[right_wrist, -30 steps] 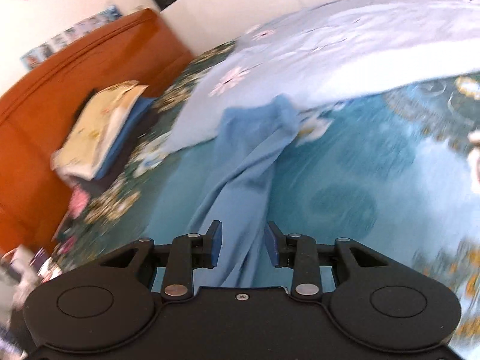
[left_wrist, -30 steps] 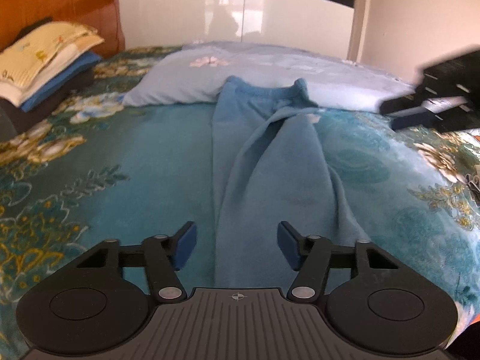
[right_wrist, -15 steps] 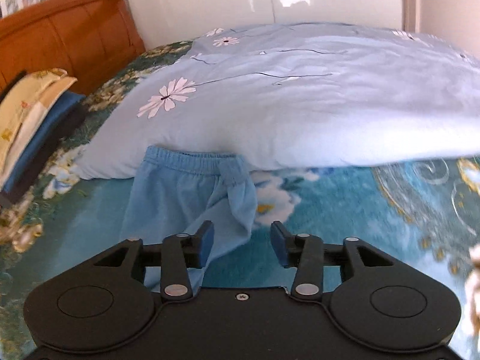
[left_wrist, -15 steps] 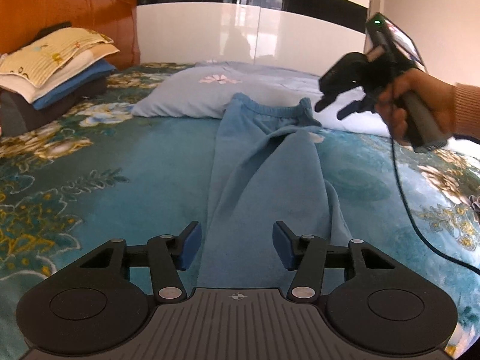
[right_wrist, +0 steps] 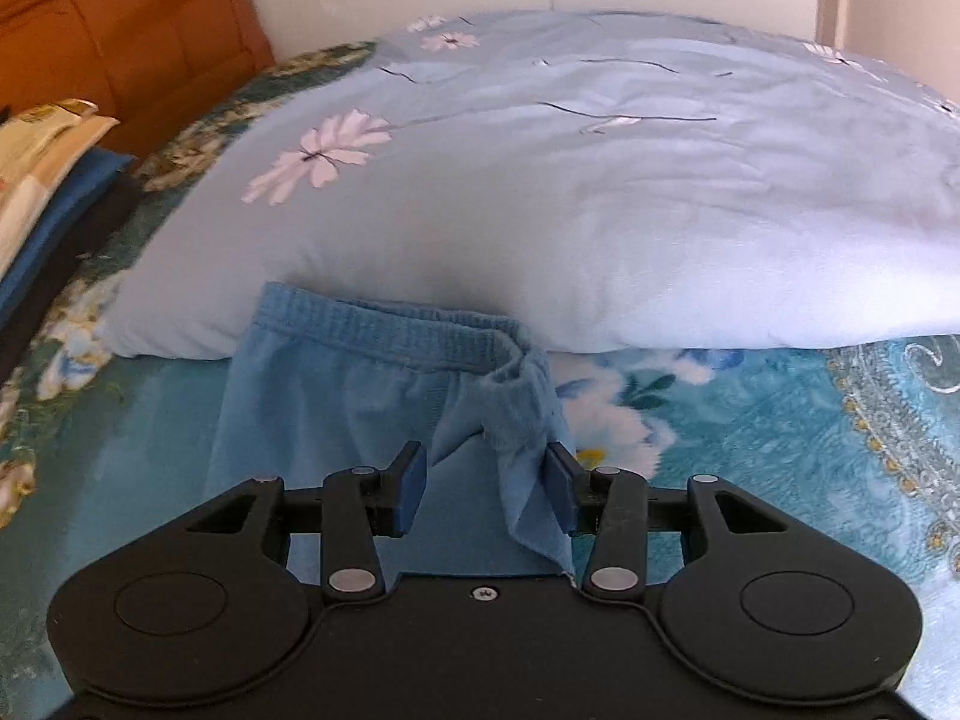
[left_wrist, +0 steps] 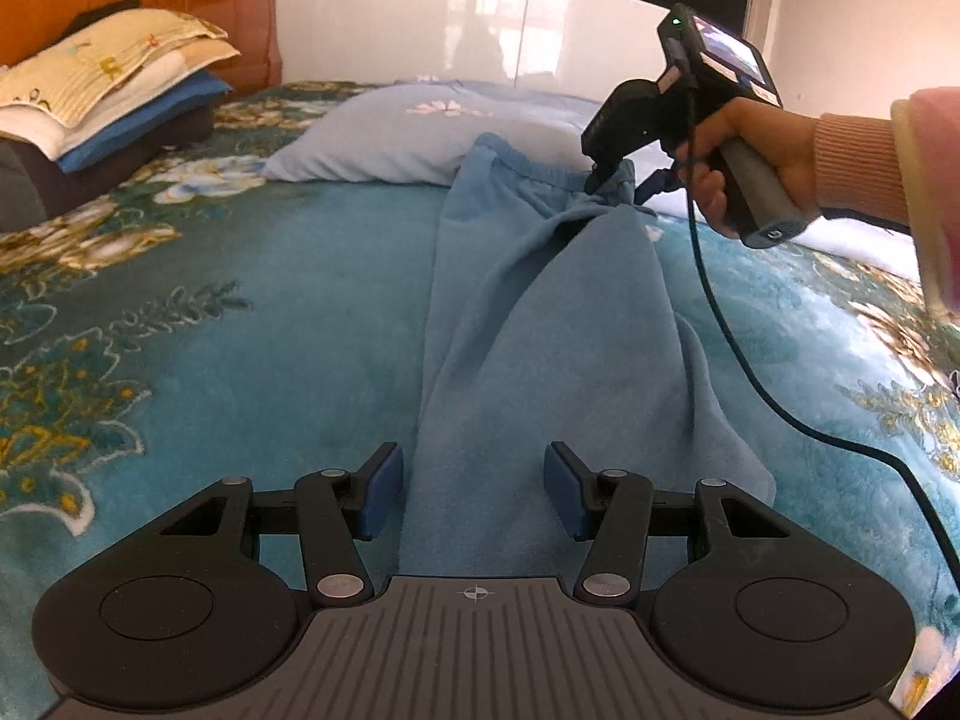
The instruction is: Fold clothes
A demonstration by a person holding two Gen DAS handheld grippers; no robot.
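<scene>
Light blue trousers [left_wrist: 540, 324] lie lengthwise on the bed, legs folded together, waistband [right_wrist: 408, 330] against a pale quilt. My left gripper [left_wrist: 473, 495] is open, its fingers either side of the trouser leg end. My right gripper [right_wrist: 486, 486] is open at the waistband's bunched right corner [right_wrist: 522, 396], with cloth between its fingers. In the left wrist view the right gripper [left_wrist: 624, 180] is held by a hand at the waistband.
A pale blue flowered quilt [right_wrist: 600, 180] lies behind the trousers. A stack of folded bedding [left_wrist: 102, 102] sits far left by the orange headboard [right_wrist: 120, 42]. The teal floral blanket [left_wrist: 210, 330] covers the bed. A black cable [left_wrist: 750, 372] hangs from the right gripper.
My right gripper has come down and forward onto the waistband's right corner, and its fingers now straddle the cloth. My left gripper has stayed open at the leg end.
</scene>
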